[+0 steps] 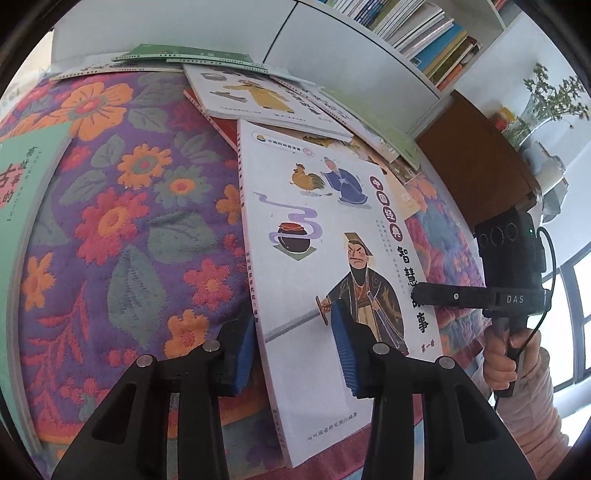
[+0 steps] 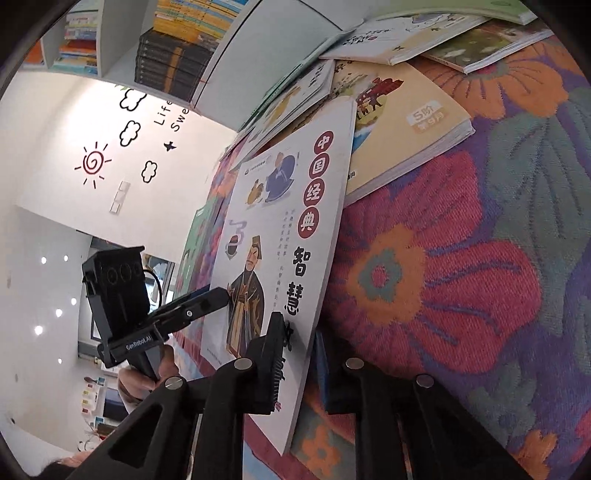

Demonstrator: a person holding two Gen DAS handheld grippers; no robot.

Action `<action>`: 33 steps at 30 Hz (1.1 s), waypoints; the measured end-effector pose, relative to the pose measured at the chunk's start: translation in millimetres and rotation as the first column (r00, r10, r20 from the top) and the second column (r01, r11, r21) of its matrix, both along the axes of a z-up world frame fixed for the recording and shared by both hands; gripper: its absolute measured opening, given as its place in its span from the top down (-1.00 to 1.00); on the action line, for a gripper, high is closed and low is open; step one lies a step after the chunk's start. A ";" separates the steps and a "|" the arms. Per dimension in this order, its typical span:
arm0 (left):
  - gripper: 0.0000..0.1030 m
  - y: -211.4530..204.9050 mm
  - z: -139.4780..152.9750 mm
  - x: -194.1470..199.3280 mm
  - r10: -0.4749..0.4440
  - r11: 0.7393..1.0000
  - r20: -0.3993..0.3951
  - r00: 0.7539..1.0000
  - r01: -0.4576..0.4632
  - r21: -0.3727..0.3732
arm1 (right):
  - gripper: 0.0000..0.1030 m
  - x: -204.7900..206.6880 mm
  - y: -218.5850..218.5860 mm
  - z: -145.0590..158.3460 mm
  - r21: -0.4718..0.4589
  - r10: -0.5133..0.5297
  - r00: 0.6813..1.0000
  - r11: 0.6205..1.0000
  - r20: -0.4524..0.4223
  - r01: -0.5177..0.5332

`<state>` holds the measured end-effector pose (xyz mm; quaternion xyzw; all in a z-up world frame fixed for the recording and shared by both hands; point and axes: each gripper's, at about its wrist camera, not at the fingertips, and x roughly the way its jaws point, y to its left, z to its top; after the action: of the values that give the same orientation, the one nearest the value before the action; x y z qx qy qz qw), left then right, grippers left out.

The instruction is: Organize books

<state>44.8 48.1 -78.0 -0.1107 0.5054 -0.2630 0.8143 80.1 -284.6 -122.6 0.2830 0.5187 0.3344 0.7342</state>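
Note:
A white picture book [image 1: 325,236] with a warrior, a rooster and a jar on its cover is held tilted over the flowered cloth [image 1: 122,206]. My left gripper [image 1: 295,358] is shut on its spine edge, one blue pad under the book and one on the cover. My right gripper [image 2: 295,365] is shut on the book [image 2: 280,236] at the opposite edge; it also shows in the left wrist view [image 1: 424,295]. The left gripper shows in the right wrist view [image 2: 218,297] with its finger on the cover.
Several other books [image 1: 266,99] lie scattered at the far side of the cloth, with a yellow one [image 2: 402,125] under the held book's top. A teal book [image 1: 22,184] lies at the left. A white shelf [image 1: 413,33] with upright books stands behind. A brown cabinet [image 1: 476,162] holds a plant vase [image 1: 535,107].

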 end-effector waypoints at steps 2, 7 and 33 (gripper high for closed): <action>0.27 2.5 0.0 -1.9 0.000 1.000 0.010 1.000 0.000 -0.003 | 0.71 -1.4 -5.2 -1.2 0.003 -0.014 1.000 1.000 -0.013 0.014; 0.27 7.0 1.3 -5.1 -0.008 1.000 0.017 1.000 0.008 -0.004 | 0.65 3.4 -3.3 0.7 -0.003 -0.019 1.000 1.000 -0.019 0.019; 0.26 3.3 0.7 -17.1 0.083 0.996 0.157 0.984 -0.085 0.005 | 0.64 -17.2 6.6 5.3 -0.053 -0.058 0.987 0.996 0.148 0.067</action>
<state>27.7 51.4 -77.3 -0.1061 0.4362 -0.2332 0.8626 63.0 -278.0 -117.3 0.2523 0.4637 0.3159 0.7884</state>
